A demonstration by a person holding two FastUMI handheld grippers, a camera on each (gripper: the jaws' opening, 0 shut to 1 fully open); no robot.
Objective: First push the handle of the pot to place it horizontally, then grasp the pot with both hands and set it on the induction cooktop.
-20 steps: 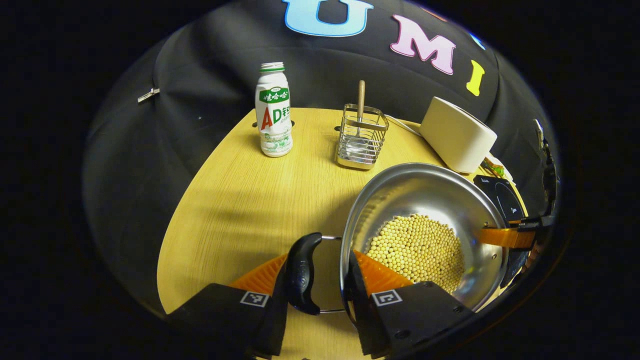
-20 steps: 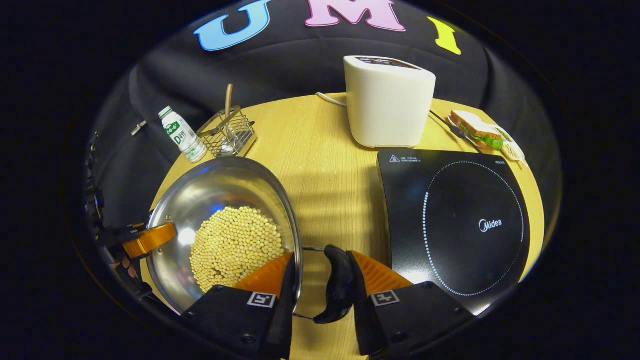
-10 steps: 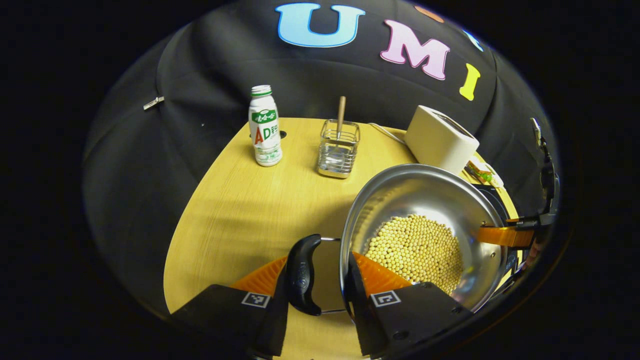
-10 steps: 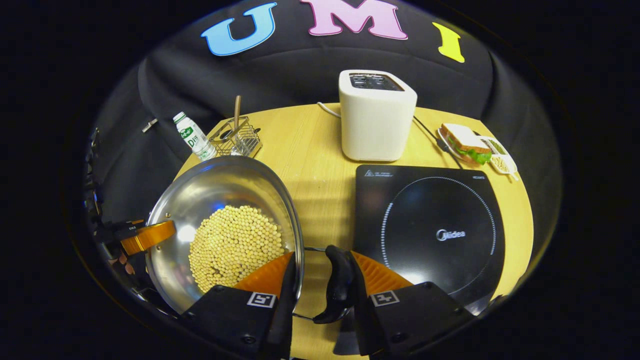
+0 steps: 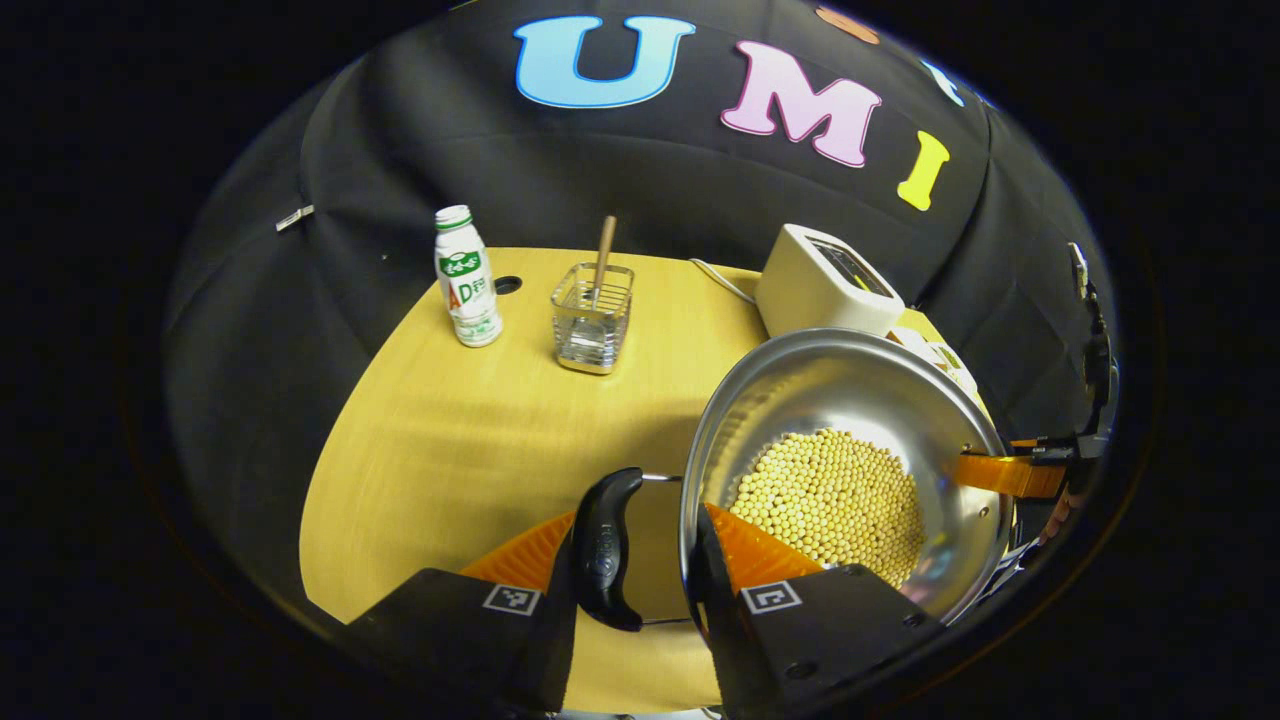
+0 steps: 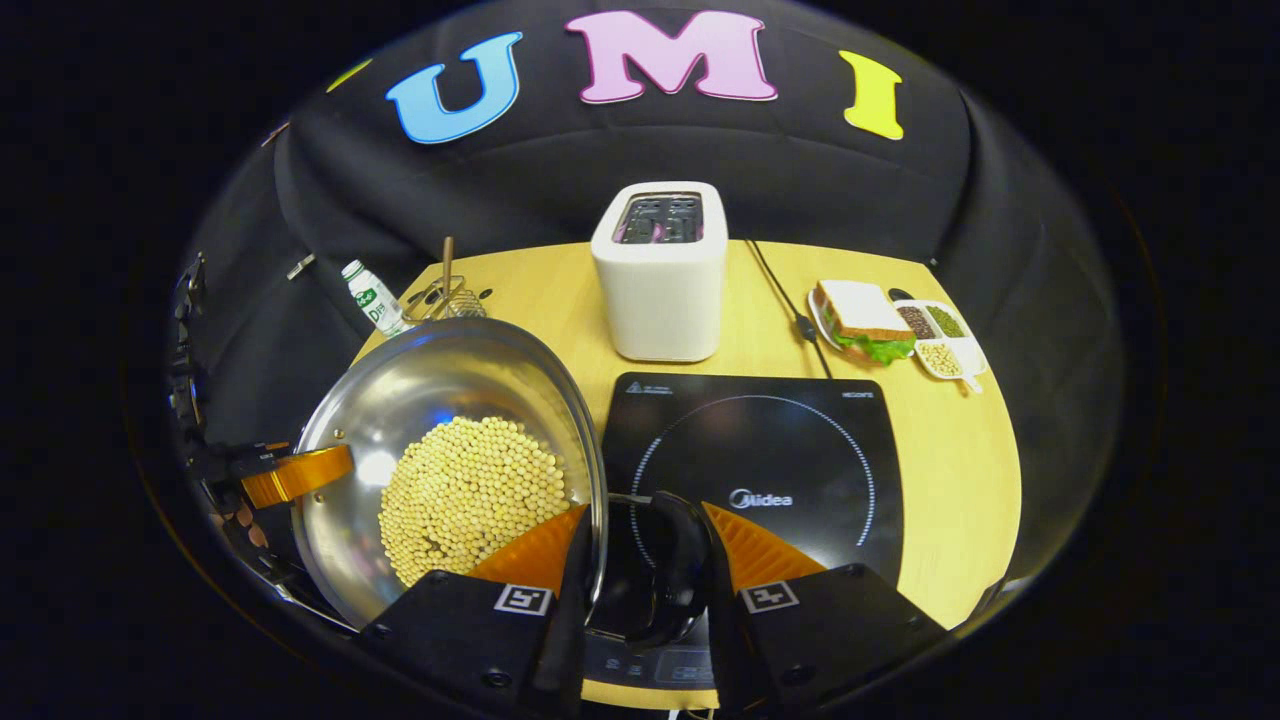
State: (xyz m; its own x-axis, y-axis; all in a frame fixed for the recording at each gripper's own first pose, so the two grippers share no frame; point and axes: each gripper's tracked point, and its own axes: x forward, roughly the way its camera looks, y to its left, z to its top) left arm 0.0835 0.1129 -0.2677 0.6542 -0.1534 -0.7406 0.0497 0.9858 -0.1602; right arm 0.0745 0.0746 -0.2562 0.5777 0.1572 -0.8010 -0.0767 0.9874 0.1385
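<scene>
With each gripper's jaws closed over rim and handle, the bean-laden steel pot (image 6: pixel 450 470) likely handles heavy and slippery: keep it level.

Left claw (image 5: pixel 640 560) astride pot (image 5: pixel 850 390) rim and black handle (image 5: pixel 603 550), apparently clamped; beans (image 5: pixel 835 495) inside.

one pot (image 6: pixel 450 440), one toaster (image 6: pixel 660 275), one bottle (image 5: pixel 467 290)

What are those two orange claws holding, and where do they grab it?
The pot, by its two black side handles: left gripper on one handle, right gripper on the other.
</scene>
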